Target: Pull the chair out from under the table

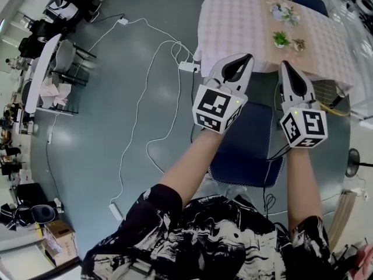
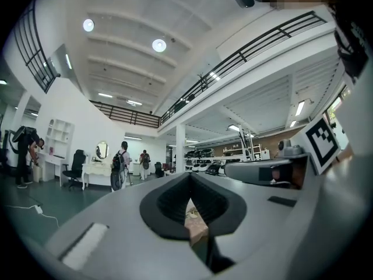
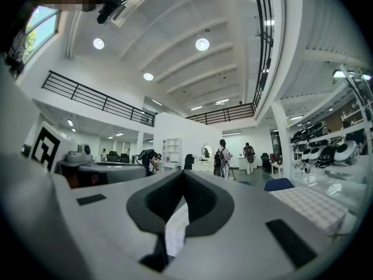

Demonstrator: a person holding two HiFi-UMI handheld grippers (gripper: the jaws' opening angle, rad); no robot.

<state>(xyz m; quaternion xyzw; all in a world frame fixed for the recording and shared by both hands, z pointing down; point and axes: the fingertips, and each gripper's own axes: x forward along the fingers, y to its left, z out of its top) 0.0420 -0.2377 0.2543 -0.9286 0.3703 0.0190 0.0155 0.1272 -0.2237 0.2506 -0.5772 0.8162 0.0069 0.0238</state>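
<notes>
My left tool (image 1: 249, 57) and right tool (image 1: 285, 65) are both pinched shut on nothing, tips aimed at the tabletop (image 1: 233, 22). The blue chair (image 1: 245, 153) sits at the tabletop's near edge, directly beneath them, with either hand about equally close.

The chair (image 1: 245, 150) has a dark blue padded seat. It stands on the floor directly below the left claw (image 1: 247, 59) and the right claw (image 1: 285, 65), and reaches back from their tips toward the person. Most of the seat lies clear of the counter (image 1: 233, 25). The claws hide its front part, so its backrest cannot be made out. The counter, under a pale pink checked cloth, lies just ahead of both claw tips and lower than them.
</notes>
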